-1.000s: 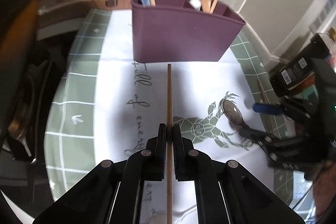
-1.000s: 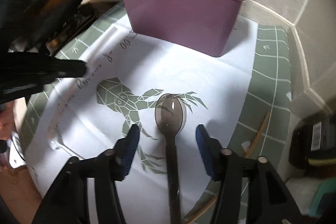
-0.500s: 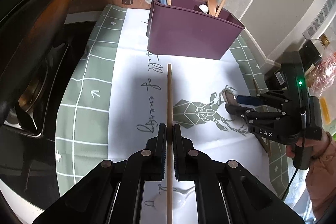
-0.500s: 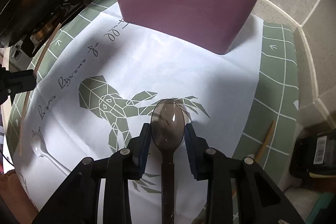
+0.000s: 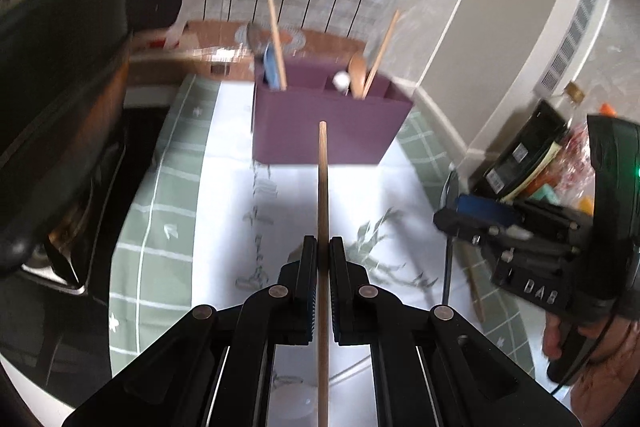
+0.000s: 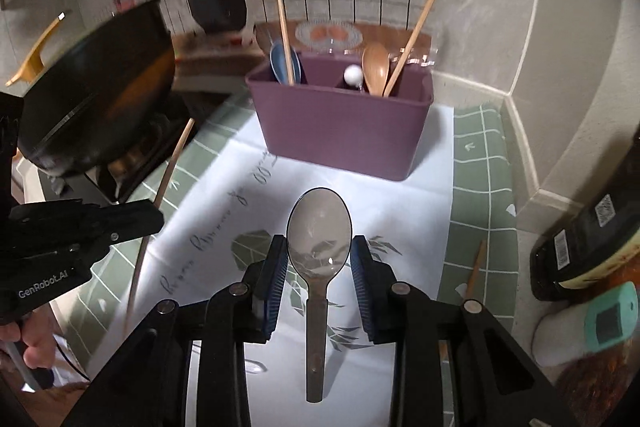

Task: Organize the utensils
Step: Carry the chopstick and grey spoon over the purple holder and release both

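Observation:
My left gripper [image 5: 319, 247] is shut on a wooden chopstick [image 5: 322, 179] that points at the purple utensil caddy [image 5: 288, 131]. My right gripper [image 6: 319, 251] is shut on a translucent grey spoon [image 6: 319, 223], its blue pads pressed against the sides of the bowl. The spoon hangs above the white cloth [image 6: 384, 211], bowl toward the caddy [image 6: 340, 131]. The caddy holds a blue spoon [image 6: 280, 63] and a chopstick on the left, and a wooden spoon [image 6: 376, 67] and another chopstick further right. In the right wrist view the left gripper [image 6: 148, 215] sits at the left with its chopstick [image 6: 176, 159].
A black wok [image 6: 96, 95] stands on the stove at the left. One loose chopstick [image 6: 474, 267] lies on the green mat at the right. A clear plastic spoon [image 5: 292, 391] lies on the cloth below the left gripper. A dark bottle [image 6: 580, 243] and a teal device [image 6: 604, 323] crowd the right edge.
The right jaws closed on the grey spoon's bowl and lifted it off the cloth. Both grippers rose, and the left one kept its hold on the chopstick.

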Motion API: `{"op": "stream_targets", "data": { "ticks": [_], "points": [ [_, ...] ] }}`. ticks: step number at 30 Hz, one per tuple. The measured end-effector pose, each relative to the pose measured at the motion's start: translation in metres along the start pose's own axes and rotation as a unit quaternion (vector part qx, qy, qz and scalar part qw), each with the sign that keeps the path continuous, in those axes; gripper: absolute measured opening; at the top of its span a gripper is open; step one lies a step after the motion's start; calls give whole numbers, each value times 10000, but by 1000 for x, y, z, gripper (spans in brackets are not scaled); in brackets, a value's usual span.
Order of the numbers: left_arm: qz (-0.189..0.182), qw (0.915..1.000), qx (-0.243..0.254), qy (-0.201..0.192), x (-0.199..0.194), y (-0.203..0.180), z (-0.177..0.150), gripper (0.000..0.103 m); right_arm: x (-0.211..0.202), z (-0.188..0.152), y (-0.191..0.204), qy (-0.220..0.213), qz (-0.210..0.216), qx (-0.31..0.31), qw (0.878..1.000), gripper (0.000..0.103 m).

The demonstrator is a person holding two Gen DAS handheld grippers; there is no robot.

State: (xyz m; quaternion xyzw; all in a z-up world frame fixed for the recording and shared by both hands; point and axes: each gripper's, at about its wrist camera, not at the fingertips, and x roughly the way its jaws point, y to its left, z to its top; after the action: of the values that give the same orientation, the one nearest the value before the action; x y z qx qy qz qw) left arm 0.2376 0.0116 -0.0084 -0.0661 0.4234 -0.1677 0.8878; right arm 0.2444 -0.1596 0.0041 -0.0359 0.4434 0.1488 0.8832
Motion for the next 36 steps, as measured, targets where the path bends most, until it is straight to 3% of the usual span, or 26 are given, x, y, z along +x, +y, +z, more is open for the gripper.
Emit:
{"op": "stream_targets", "data": {
  "ticks": [4,8,11,14,20,23,28,31,36],
  "points": [
    [-257,9993,54,-277,-14,-8,29,6,-21,21,0,-276,-7,29,9996,29],
    [-368,9939,282,-998,-48,-24,81,6,-67,64,1,-887,-161,-66,9959,29],
    [-417,9820,498,-1773,-87,-41,124,6,-109,105,0,-1522,-291,-94,9879,29],
    [-281,9646,716,-2524,-120,-57,160,6,-146,141,1,-2165,-515,-133,9748,29],
    [-333,9438,669,-3218,-145,-61,202,6,-185,185,2,-2996,-783,-142,9507,29],
    [-294,9412,634,-3305,-140,-57,214,6,-184,196,-1,-3153,-763,-175,9457,29],
    [-100,9437,465,-3275,-110,-50,222,6,-154,197,-13,-3079,-690,-210,9487,29],
    [30,9542,380,-2968,-70,-46,224,6,-120,197,-23,-2851,-591,-134,9566,29],
    [177,9642,250,-2635,-11,-37,223,6,-65,197,-40,-2531,-486,-73,9662,29]
  ]
}}
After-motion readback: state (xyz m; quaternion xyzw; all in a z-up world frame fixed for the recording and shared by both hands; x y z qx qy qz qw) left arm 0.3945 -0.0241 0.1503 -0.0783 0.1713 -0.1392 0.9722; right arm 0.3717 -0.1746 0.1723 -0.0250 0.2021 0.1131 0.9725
